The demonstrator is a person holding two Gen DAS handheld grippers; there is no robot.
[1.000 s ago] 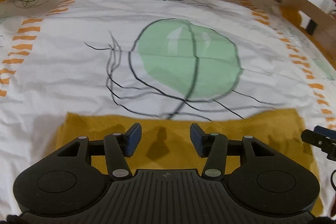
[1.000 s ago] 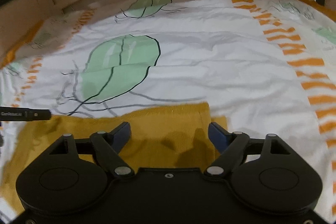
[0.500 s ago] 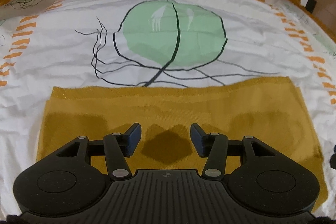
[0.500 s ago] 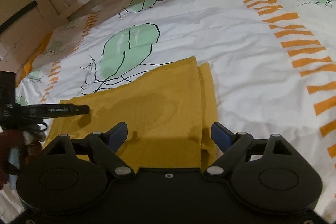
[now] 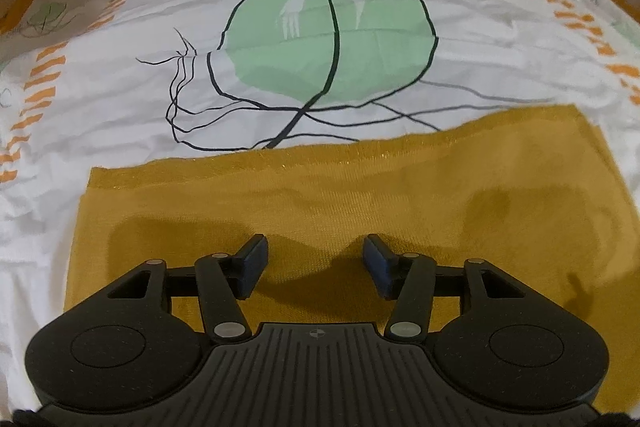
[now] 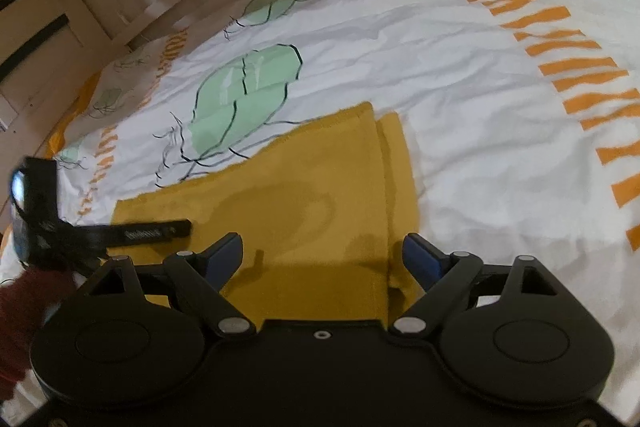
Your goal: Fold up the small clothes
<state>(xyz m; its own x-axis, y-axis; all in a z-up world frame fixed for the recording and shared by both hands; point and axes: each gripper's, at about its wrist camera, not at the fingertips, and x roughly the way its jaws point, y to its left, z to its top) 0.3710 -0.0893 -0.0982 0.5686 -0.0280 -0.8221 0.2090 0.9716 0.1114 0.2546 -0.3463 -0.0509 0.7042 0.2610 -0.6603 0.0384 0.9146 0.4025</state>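
Mustard-yellow knit cloth [image 5: 360, 199] lies flat on the white leaf-printed bedsheet [image 5: 120, 99], its long axis running side to side beneath both tools. The left gripper [image 5: 314, 259] and right gripper [image 6: 322, 255] hover released above its near edge, the right one over the folded side strip.

Mustard garment's [image 5: 360, 203] near edge behind gripper body.

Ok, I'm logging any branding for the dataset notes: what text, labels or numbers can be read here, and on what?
Pale lettering on the left hand-held gripper, seen in the right wrist view: too blurred to read.
No text on the yellow garment, the bedsheet or the right hand-held gripper.
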